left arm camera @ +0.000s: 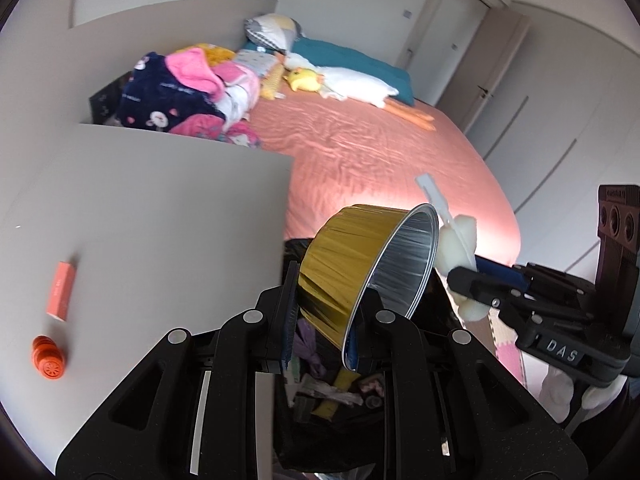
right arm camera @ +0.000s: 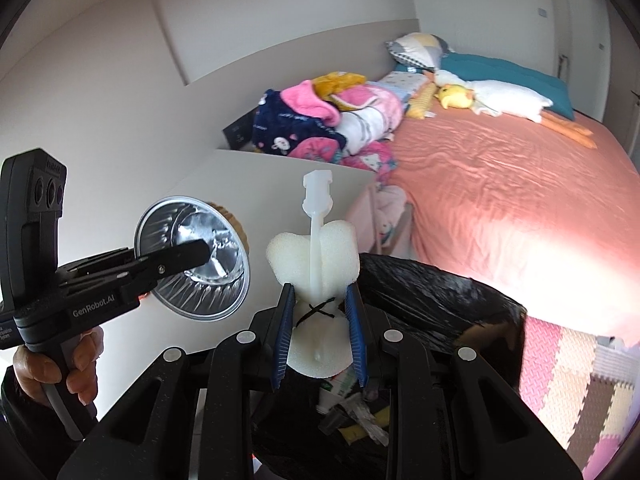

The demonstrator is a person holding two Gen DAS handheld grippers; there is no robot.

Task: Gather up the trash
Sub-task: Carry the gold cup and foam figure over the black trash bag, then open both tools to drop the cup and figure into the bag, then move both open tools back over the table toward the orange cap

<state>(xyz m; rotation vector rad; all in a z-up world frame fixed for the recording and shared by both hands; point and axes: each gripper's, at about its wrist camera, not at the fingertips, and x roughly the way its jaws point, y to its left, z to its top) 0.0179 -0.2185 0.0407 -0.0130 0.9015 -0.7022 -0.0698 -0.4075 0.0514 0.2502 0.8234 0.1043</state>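
Over the bin bag's (left arm camera: 320, 392) open mouth in the left wrist view, the left gripper (left arm camera: 332, 312) is pinching a gold foil cup (left arm camera: 360, 256) by its wall, cup tipping sideways; thin foil could be crumpling or slipping & dropping outside the bag. Orange box (left arm camera: 61, 292) & orange cap (left arm camera: 49, 362) are lying near the desk's (left arm camera: 160, 208) left edge

Right wrist view: right gripper (right arm camera: 320, 332) is clamping a white foam brush (right arm camera: 316, 256), handle upright, just above the bag rim (right arm camera: 440, 280); soft foam could be squeezing out of the pads
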